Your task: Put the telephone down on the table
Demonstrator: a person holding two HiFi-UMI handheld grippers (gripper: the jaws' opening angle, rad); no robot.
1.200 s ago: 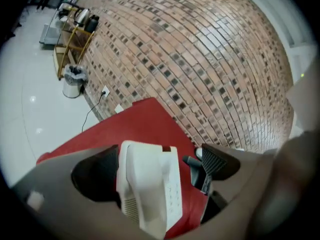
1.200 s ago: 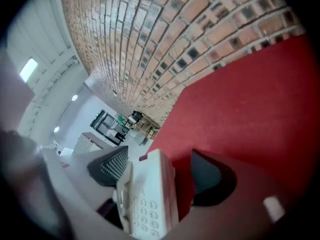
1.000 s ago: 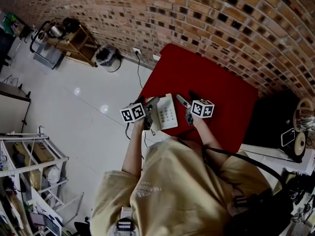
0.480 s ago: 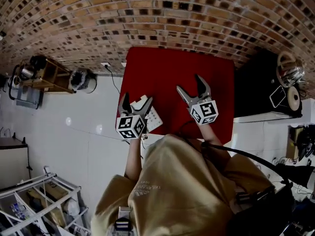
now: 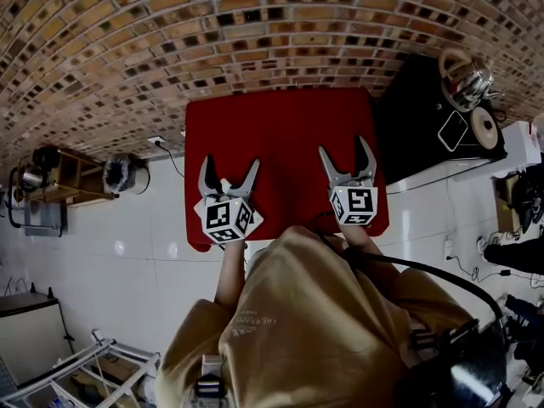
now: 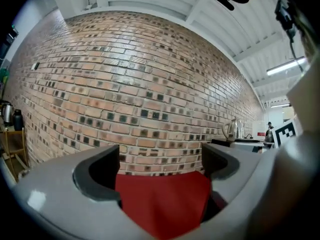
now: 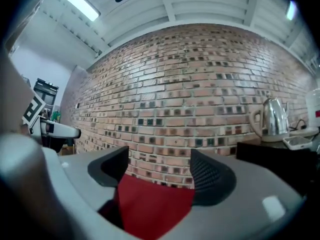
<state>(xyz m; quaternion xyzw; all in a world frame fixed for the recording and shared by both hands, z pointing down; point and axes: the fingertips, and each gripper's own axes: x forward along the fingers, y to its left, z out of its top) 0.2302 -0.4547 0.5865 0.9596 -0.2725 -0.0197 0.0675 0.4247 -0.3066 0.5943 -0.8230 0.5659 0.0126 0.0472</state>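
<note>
The red table (image 5: pixel 280 130) stands against the brick wall. Both grippers hang over its near edge and point level at the wall. My left gripper (image 5: pixel 229 170) is open with nothing between its jaws; in the left gripper view (image 6: pixel 160 169) only red tabletop shows there. The white telephone (image 5: pixel 223 184) lies at the table's near left and is mostly hidden under that gripper, with only white edges showing. My right gripper (image 5: pixel 346 154) is open and its jaws are closing on nothing; in the right gripper view (image 7: pixel 157 171) they frame the red top and the wall.
A black cabinet (image 5: pixel 416 134) adjoins the table's right side and carries a steel kettle (image 5: pixel 466 76) and a round speaker (image 5: pixel 484 127). A wooden shelf (image 5: pixel 51 181) stands on the white floor at left. A person's beige shirt fills the lower view.
Both grippers have lifted away from the telephone and swung up level toward the wall. The telephone stays on the table. The head view has turned, so the table now sits centred.
</note>
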